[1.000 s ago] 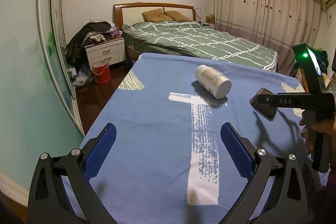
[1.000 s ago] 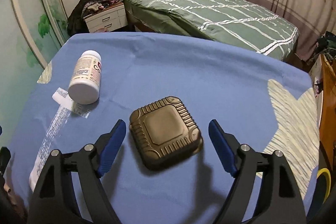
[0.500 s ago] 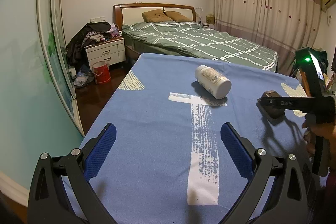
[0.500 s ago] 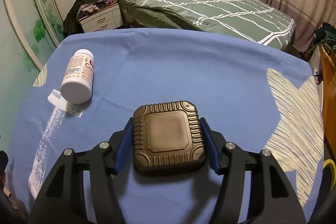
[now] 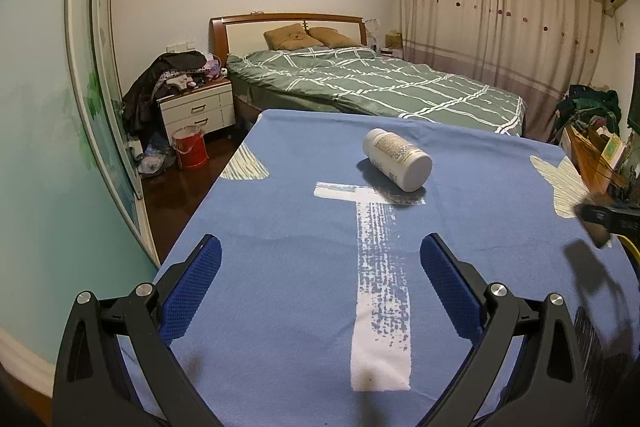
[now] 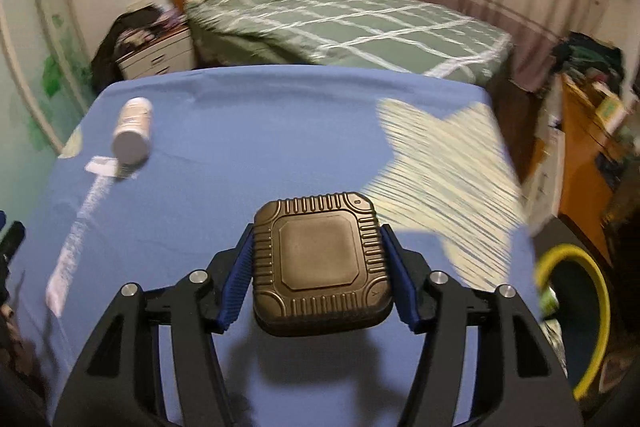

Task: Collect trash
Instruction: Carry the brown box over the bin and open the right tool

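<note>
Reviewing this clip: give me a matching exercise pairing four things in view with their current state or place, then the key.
Things:
1. white bottle
2. dark square case
3. left gripper
4. yellow-rimmed bin

States:
A. open, holding nothing
B. lying on its side on the blue cloth
C. beside the table's right edge
D. clamped in the right gripper

Pairs: 1-B, 2-D, 3-A, 4-C

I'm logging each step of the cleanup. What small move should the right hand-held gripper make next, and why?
Probably carry on toward the yellow-rimmed bin beside the table. The right hand-held gripper is clamped on the dark square case, which casts a shadow on the blue cloth, so it looks lifted.
</note>
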`<state>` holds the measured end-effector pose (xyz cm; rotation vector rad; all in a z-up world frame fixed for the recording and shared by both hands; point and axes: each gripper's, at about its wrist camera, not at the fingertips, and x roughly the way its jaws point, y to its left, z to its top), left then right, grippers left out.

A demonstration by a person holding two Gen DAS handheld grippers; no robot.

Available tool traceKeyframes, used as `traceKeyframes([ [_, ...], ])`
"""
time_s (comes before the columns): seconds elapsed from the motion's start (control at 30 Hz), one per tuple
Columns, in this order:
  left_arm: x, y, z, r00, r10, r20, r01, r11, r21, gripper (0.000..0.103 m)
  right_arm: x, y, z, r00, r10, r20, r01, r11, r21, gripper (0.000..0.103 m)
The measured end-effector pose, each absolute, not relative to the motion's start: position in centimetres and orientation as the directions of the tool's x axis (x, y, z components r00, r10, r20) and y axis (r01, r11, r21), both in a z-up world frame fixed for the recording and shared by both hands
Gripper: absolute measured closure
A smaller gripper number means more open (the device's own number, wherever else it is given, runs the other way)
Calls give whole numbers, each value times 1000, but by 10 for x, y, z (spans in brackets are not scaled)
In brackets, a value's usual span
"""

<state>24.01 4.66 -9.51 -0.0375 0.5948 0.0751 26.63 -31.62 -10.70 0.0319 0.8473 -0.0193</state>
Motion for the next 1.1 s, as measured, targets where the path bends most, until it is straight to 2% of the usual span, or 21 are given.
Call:
traceKeyframes([
  [0.17,240,47,-95,825,60,-562,-82,997,-13,5,228,-375,-108,683,-124,-720,221,974,41,45],
  [0.23,240,47,-95,826,61,-560,-82,997,-13,5,211,-405,-110,674,-203,-711,321,947,34,45],
  [0.43,240,48,-95,823,65,-565,-87,996,-12,5,182,-471,-122,626,-321,-711,525,848,80,45],
  [0.67,241,50,-95,817,71,-572,-95,995,-12,5,166,-506,-130,582,-389,-714,628,773,91,44],
  [0.73,242,50,-95,817,71,-572,-95,995,-12,5,161,-516,-133,570,-401,-717,647,757,91,39],
  [0.8,243,50,-96,817,71,-573,-94,995,-11,5,158,-519,-134,562,-424,-710,662,745,80,25],
  [0.97,243,48,-97,811,52,-583,-77,997,-18,5,159,-520,-134,568,-436,-698,663,745,74,23],
  [1.1,248,35,-101,777,33,-629,-45,999,-3,5,160,-514,-132,579,-455,-677,651,757,48,20],
])
